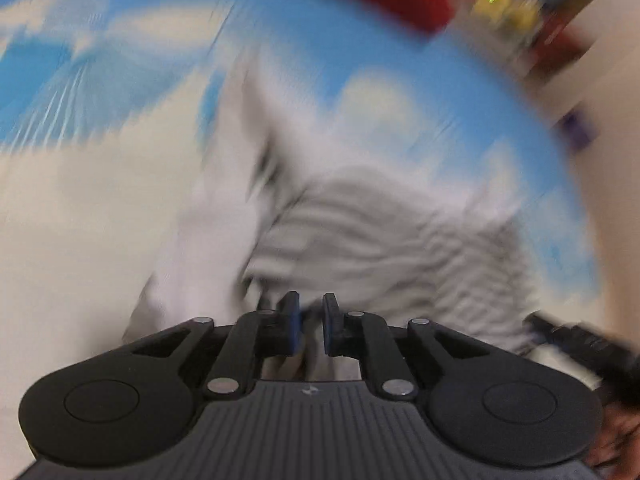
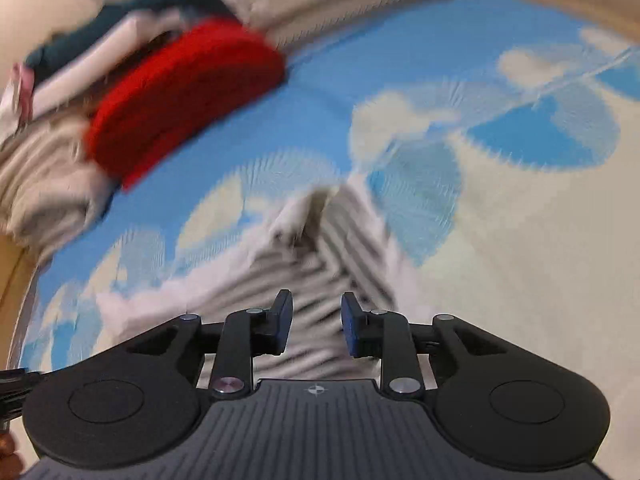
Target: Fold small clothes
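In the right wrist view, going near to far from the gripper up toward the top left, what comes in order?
right gripper → striped garment → blue-and-cream mat → red folded cloth → pile of other clothes. Motion blur hides finer detail.

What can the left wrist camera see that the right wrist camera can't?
Only the left wrist view shows the other gripper's black tip poking in at its right edge. Only the right wrist view shows a clothes pile behind the red cloth. Both show the striped garment on the blue-and-cream mat, and the red cloth. It's all blurry.
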